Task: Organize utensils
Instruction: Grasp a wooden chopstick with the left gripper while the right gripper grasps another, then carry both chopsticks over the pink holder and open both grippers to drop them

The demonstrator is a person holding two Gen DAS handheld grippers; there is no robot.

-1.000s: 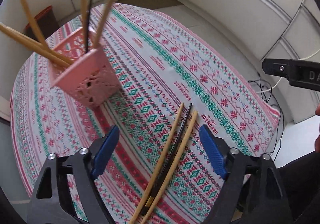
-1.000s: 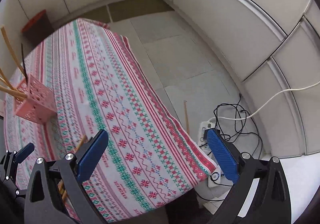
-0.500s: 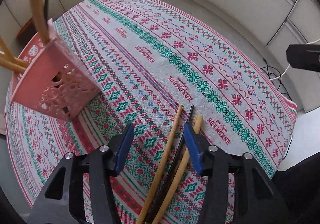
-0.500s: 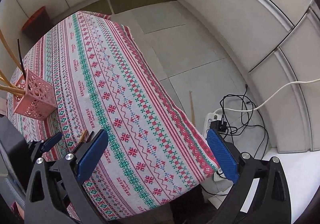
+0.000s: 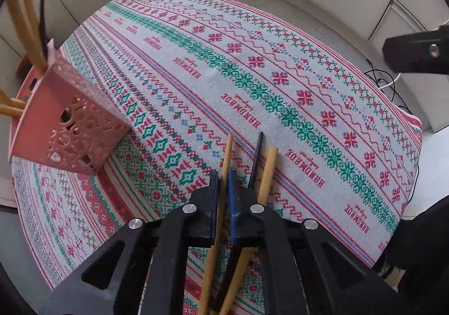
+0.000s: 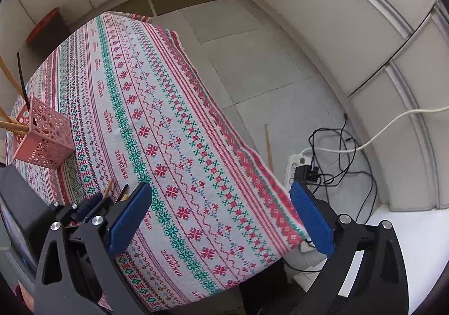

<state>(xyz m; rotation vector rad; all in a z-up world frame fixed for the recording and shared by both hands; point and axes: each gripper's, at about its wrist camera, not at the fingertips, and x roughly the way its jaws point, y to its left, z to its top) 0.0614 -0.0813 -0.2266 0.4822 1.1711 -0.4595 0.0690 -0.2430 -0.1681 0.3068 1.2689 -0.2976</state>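
Note:
My left gripper (image 5: 223, 176) points down at the patterned tablecloth (image 5: 280, 76), its jaws closing, with the blue pads pressed on a wooden chopstick (image 5: 228, 152). Just to its right lie a black chopstick (image 5: 257, 155) and a second wooden chopstick (image 5: 268, 171), outside the jaws. A pink perforated holder (image 5: 73, 129) with several chopsticks in it stands at the left. My right gripper (image 6: 219, 202) hangs open and empty over the table's right edge. In the right wrist view the left gripper (image 6: 95, 202) sits low left, with the holder (image 6: 45, 138) beyond it.
A loose wooden chopstick (image 6: 268, 146) lies on the tiled floor beside the table. A white power strip (image 6: 294, 169) and tangled cables (image 6: 345, 152) sit by the wall. A red bin (image 6: 46, 24) stands at the far corner. A body part of the right gripper (image 5: 415, 54) shows at the upper right.
My left gripper sank toward the cloth and its jaws went from wide open to shut on the leftmost wooden chopstick. The right gripper stayed open and nearly still.

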